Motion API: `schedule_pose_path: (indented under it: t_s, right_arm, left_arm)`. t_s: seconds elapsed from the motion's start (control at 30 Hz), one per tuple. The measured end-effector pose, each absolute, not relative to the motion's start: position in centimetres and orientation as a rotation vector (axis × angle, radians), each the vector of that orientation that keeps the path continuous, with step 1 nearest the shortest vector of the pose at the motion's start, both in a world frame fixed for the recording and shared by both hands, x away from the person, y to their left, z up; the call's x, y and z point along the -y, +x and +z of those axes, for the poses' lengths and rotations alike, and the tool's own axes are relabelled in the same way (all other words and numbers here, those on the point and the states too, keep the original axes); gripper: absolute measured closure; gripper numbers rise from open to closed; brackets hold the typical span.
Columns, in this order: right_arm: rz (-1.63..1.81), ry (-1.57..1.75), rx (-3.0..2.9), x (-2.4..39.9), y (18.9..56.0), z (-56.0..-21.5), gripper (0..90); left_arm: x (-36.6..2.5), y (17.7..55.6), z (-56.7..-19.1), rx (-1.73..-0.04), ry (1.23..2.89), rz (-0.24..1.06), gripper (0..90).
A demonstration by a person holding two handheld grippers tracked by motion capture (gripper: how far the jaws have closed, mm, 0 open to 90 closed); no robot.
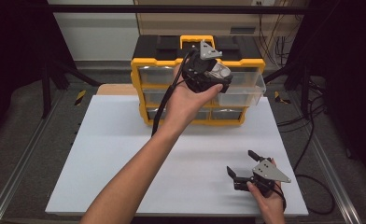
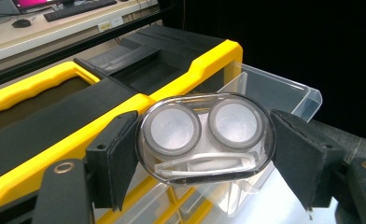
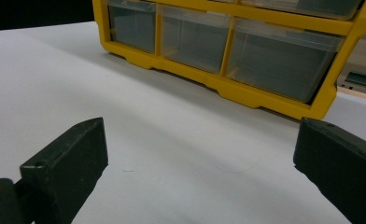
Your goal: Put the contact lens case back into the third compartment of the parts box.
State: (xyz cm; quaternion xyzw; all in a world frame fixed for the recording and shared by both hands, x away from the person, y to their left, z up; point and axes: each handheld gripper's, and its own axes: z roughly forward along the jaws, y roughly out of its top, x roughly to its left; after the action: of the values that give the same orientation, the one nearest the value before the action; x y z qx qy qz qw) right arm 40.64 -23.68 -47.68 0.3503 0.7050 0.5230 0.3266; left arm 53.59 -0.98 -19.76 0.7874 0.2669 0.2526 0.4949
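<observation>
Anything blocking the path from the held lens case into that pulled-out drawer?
Nothing visible. The left gripper is shut on the clear contact lens case, held up near the open drawer of the yellow organizer. The drawer's mouth looks unobstructed; its floor is partly hidden.

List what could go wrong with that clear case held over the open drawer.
The left gripper pinches the smooth, rounded clear case only by its ends, so it might slip or twist. The pulled-out drawer is narrow; a release off-centre could catch its rim. Pressing down might tip the yellow organizer.
</observation>
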Motion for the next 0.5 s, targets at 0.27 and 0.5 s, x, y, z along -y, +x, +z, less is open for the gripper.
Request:
schedule_pose_path:
  t_s: [0.27,0.5]
  right_arm:
    - [1.370,0.917,-1.846,23.70,40.64,-47.68,3.3]
    - [1.370,0.917,-1.846,23.69,40.64,-47.68,3.3]
  left_arm:
    - [1.53,53.74,-20.03,-0.645,1.901,0.608,26.3]
    - [1.68,53.94,-20.16,-0.652,1.892,0.609,26.3]
